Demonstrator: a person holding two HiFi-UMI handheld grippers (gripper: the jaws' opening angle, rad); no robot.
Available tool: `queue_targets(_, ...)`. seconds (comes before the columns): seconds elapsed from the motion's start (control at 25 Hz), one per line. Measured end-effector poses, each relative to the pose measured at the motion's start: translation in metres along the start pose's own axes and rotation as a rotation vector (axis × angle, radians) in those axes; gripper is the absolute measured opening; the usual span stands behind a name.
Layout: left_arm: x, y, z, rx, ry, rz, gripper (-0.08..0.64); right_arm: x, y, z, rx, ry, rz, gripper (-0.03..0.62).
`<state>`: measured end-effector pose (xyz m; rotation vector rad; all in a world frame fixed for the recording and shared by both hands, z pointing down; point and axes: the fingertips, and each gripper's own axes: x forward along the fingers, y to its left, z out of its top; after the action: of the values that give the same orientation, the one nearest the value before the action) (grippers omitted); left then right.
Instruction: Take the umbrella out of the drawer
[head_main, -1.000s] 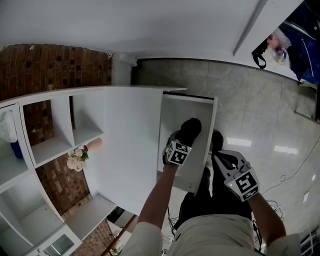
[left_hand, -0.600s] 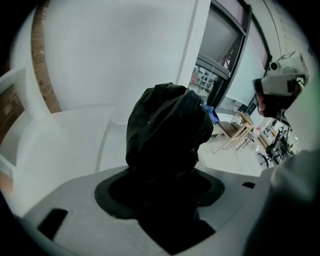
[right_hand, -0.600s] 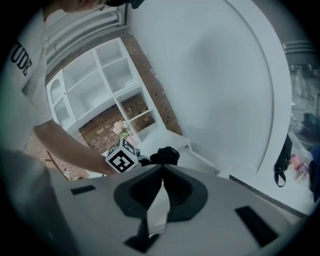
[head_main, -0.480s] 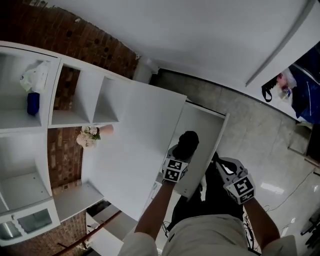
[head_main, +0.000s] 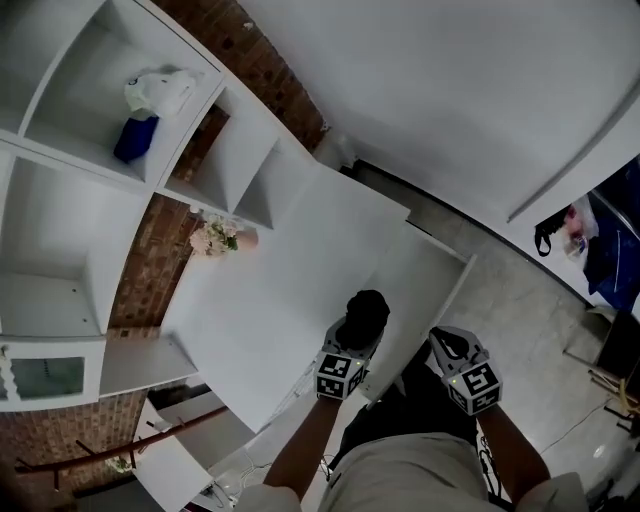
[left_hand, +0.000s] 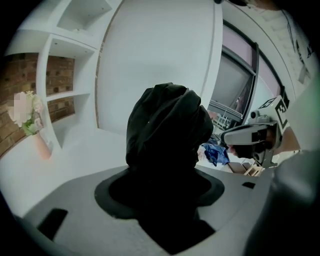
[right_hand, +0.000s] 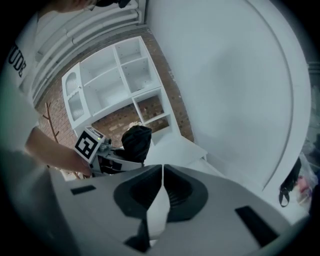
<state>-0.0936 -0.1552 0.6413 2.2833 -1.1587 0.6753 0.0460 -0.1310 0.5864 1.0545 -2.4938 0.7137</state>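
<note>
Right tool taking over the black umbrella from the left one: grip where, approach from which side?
Probably the bunched free end of the umbrella that sticks out past the left tool, coming in from its right, across the bundle. The lower part is clamped. The right tool is shut, so open first.

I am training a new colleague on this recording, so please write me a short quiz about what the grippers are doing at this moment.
1. Which gripper holds the umbrella?
2. True or false: the right gripper has its jaws wide apart.
3. The umbrella is: A) red B) black C) yellow.
Key: 1 the left gripper; 2 false, they are together; 3 B.
</note>
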Motion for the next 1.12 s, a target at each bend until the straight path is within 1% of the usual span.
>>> queue_targets(0.16,-0.046,-0.004,0.001,-0.041,-0.078,0.023,0.281,-0.007,0.026,0.007,-0.023,-0.035,0.005,0.032)
queue_targets(0.28,-0.077,-0.007,-0.004,-0.074,-0.123,0.042,0.281,-0.016,0.045,0.006,-0.038,-0.065,0.007,0.032)
queue_targets(0.4,-0.101,-0.009,-0.012,-0.089,-0.172,0.061,0.281,-0.026,0.063,0.004,-0.062,-0.096,0.008,0.032)
queue_targets(0.48,-0.12,-0.014,-0.02,-0.104,-0.189,0.07,0.281,-0.038,0.079,0.002,-0.077,-0.111,0.009,0.032)
queue_targets(0.6,-0.152,-0.024,-0.026,-0.126,-0.242,0.089,0.281,-0.061,0.103,-0.005,-0.094,-0.119,0.003,0.032)
queue_targets(0.8,-0.208,-0.052,-0.032,-0.102,-0.324,0.098,0.281,-0.097,0.138,-0.025,-0.092,-0.122,-0.008,0.032)
queue_targets(1.12,-0.278,-0.08,-0.04,-0.095,-0.412,0.083,0.281,-0.146,0.184,-0.022,-0.172,-0.173,-0.034,0.032)
